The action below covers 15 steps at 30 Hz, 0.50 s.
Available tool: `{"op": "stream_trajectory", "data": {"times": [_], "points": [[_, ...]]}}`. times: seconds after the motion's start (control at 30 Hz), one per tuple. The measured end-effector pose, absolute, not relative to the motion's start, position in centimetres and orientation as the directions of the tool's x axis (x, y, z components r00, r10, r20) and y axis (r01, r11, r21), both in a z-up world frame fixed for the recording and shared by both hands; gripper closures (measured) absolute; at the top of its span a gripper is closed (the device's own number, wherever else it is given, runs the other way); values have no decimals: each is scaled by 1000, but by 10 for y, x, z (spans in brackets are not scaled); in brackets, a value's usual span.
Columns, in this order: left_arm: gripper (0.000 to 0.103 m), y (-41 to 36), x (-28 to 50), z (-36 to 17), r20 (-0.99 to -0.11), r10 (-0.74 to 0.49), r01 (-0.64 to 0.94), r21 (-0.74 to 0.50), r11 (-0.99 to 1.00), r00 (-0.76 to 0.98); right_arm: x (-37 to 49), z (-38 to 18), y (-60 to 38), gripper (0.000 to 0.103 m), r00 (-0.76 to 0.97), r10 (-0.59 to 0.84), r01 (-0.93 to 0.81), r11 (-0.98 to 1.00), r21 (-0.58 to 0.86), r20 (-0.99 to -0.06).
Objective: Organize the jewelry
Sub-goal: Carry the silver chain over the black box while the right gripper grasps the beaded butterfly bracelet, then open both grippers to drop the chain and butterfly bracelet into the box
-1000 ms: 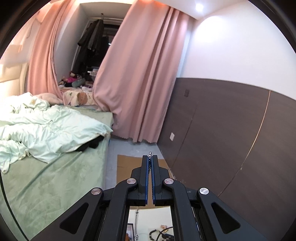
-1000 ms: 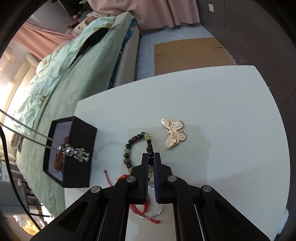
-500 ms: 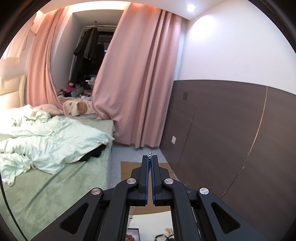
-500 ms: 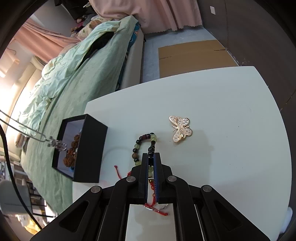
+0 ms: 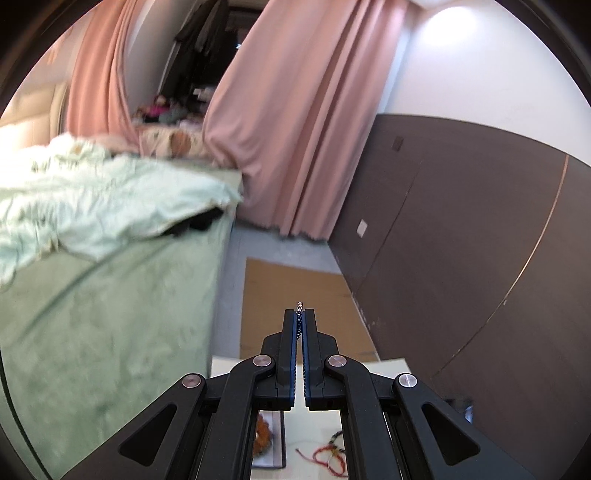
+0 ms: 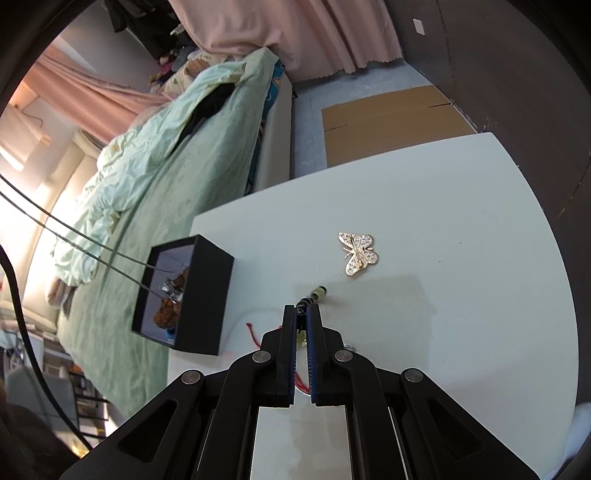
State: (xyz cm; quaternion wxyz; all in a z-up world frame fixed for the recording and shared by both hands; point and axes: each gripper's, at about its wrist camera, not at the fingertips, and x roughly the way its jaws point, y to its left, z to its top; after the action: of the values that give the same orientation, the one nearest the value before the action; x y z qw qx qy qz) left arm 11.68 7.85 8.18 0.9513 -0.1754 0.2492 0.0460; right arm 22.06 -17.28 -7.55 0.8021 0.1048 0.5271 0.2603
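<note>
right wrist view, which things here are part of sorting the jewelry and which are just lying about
Job:
black box
chain necklace
bead bracelet
butterfly brooch
red string bracelet

Lying about:
bed
cardboard
pink curtains

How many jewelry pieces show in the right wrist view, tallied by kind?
Brooches: 1, butterfly brooch
Necklaces: 1, chain necklace
Bead strings: 2, bead bracelet and brown bead string in the black box
Cords: 1, red cord
Total: 5
</note>
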Motion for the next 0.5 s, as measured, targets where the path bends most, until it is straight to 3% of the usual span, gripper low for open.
{"op": "stream_trajectory", "data": {"times": [0.2,0.3,0.33,0.37,0.43,0.5], "points": [[101,88,120,31,-528,-65,-181,-401,898,847,215,-68,-170,97,326,569,-302,819,487,-755],[96,98,121,3,-540,-122,-180,-472,863,833,211,-63,-170,97,345,587,-301,808,506,-732],[80,101,122,-5,-552,-136,-184,-485,855,823,210,-62,-171,97,353,590,-302,806,509,-726],[56,106,125,-16,-588,-147,-215,-501,838,795,208,-60,-171,97,361,594,-305,804,511,-720],[40,115,122,-26,-601,-151,-255,-536,805,785,205,-56,-168,97,377,602,-312,798,515,-704],[34,120,117,-24,-590,-130,-261,-531,806,797,204,-50,-163,97,389,612,-325,790,520,-688]]}}
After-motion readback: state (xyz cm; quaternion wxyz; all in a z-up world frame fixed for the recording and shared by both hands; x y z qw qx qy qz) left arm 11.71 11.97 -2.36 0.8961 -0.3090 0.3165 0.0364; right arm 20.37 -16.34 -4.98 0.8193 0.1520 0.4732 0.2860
